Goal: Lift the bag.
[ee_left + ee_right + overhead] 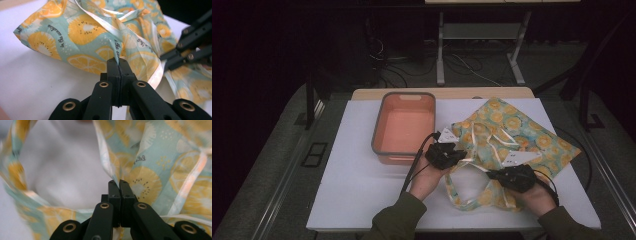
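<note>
Left gripper (118,62): jaws pressed together, pinching a fold of the fruit-print cloth (82,32). Right gripper (120,183): jaws pressed together on the same cloth's edge. Cloth: spread ahead of both grippers on the white board (352,180), 1 strap loop trailing back between them. Orange tub (404,125): just beyond the left gripper.

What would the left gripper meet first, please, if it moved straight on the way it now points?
The left gripper is shut on a fold of the teal fabric apron with orange citrus print, so it would push straight into that cloth, probably bunching it against the white table surface.
</note>
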A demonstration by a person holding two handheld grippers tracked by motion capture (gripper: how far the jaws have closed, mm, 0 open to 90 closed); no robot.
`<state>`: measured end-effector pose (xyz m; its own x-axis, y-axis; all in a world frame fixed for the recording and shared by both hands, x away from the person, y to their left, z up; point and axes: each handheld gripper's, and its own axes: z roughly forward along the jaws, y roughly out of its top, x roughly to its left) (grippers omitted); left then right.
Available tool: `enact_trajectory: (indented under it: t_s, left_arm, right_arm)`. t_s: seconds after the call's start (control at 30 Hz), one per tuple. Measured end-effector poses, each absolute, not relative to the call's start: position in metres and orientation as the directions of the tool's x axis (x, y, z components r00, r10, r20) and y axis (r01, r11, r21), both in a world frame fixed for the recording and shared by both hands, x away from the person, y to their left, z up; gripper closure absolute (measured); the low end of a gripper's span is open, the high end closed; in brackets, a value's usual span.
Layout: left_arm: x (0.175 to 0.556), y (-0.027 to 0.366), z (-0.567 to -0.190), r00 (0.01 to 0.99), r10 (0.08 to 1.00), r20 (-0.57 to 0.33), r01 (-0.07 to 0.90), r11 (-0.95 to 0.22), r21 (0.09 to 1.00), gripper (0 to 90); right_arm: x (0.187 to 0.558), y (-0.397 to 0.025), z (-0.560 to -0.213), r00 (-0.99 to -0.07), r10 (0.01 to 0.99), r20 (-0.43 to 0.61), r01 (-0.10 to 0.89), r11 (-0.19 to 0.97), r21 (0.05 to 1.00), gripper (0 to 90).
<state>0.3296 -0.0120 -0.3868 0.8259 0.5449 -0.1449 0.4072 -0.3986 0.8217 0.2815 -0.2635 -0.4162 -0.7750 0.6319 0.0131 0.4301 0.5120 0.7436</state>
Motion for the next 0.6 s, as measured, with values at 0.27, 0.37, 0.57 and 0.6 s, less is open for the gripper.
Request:
enact_trajectory:
  t_s: [0.27,0.37,0.57,0.6]
  left_arm:
    - [0.323,-0.006,-0.344,0.84,0.525,-0.137,0.338,-0.309,0.889,89.4]
    - [0.323,-0.003,-0.329,0.842,0.523,-0.131,0.307,-0.265,0.914,89.3]
    - [0.327,-0.002,-0.308,0.844,0.519,-0.137,0.266,-0.183,0.946,89.3]
    - [0.33,-0.004,-0.308,0.839,0.528,-0.13,0.265,-0.189,0.945,89.3]
  right_arm:
    - [0.29,-0.275,-0.367,-0.748,0.664,-0.018,0.331,0.397,0.856,89.5]
    - [0.293,-0.277,-0.357,-0.745,0.667,-0.026,0.309,0.379,0.872,89.5]
    - [0.301,-0.28,-0.326,-0.723,0.688,-0.054,0.236,0.32,0.917,89.5]
    - [0.304,-0.28,-0.323,-0.718,0.694,-0.06,0.234,0.321,0.918,89.5]
